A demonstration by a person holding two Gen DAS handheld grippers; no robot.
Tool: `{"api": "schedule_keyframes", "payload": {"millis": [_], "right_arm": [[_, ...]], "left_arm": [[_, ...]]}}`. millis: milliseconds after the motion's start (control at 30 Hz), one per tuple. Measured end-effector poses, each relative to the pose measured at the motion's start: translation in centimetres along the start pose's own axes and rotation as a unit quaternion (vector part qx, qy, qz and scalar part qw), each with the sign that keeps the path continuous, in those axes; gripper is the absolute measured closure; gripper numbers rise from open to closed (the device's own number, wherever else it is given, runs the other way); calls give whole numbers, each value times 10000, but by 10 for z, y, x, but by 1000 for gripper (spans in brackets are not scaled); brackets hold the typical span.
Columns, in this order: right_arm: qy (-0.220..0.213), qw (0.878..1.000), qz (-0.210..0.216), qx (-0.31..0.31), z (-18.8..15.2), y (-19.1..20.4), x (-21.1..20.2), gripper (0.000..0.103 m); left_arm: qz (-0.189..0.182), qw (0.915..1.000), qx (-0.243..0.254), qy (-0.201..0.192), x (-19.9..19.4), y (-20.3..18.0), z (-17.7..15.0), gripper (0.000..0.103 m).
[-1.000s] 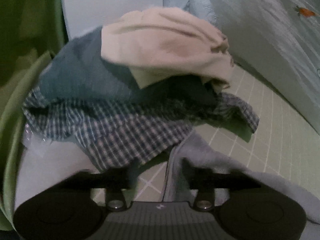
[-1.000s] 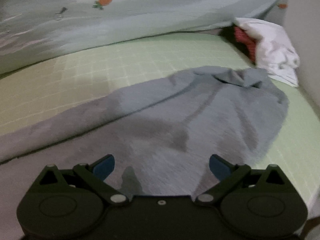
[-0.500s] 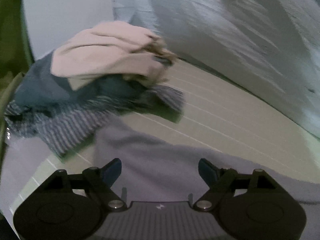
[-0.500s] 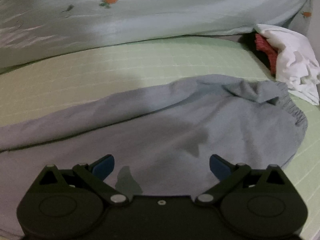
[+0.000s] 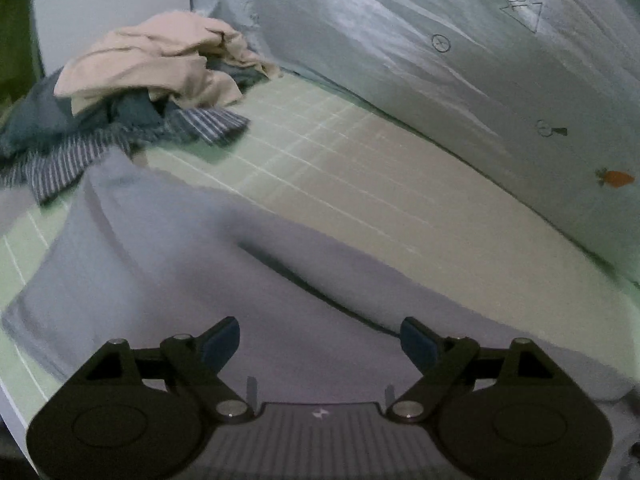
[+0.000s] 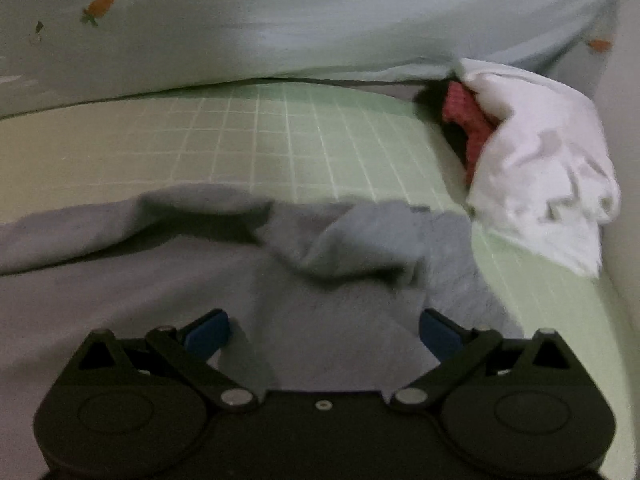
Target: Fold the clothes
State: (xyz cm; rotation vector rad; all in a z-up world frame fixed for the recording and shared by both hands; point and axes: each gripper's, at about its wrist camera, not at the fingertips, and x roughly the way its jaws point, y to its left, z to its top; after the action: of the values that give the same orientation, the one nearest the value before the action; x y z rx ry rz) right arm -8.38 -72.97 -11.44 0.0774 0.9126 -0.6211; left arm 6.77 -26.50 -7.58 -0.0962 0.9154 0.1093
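Both grippers have slid along the long grey soft-knit garment [image 5: 168, 264], left gripper [image 5: 320, 340] and right gripper [image 6: 324, 330] hovering, fingers spread, grasping nothing. It sprawls rumpled on the green gridded bed [image 6: 280, 140]; grabbing one layer risks a crooked fold.

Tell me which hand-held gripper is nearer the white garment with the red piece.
Right. The right hand-held gripper sits open over the grey garment, with the white garment just ahead to its right. The left hand-held gripper faces the other pile; white garment not in its view.
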Motion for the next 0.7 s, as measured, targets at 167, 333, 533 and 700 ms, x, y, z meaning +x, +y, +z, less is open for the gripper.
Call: {"api": "schedule_keyframes", "payload": {"millis": [167, 333, 533, 700], "right_arm": [[-144, 9991, 211, -325, 33, -31, 55, 1], [-256, 9981, 120, 556, 69, -64, 96, 0], [-363, 9934, 306, 1041, 69, -60, 86, 0], [-438, 9975, 466, 283, 37, -17, 49, 0]], "left_arm": [[236, 9997, -78, 86, -11, -38, -13, 15], [417, 9986, -206, 258, -14, -55, -19, 15], [441, 9975, -79, 539, 0, -74, -26, 15], [330, 9959, 412, 728, 23, -103, -33, 15]]}}
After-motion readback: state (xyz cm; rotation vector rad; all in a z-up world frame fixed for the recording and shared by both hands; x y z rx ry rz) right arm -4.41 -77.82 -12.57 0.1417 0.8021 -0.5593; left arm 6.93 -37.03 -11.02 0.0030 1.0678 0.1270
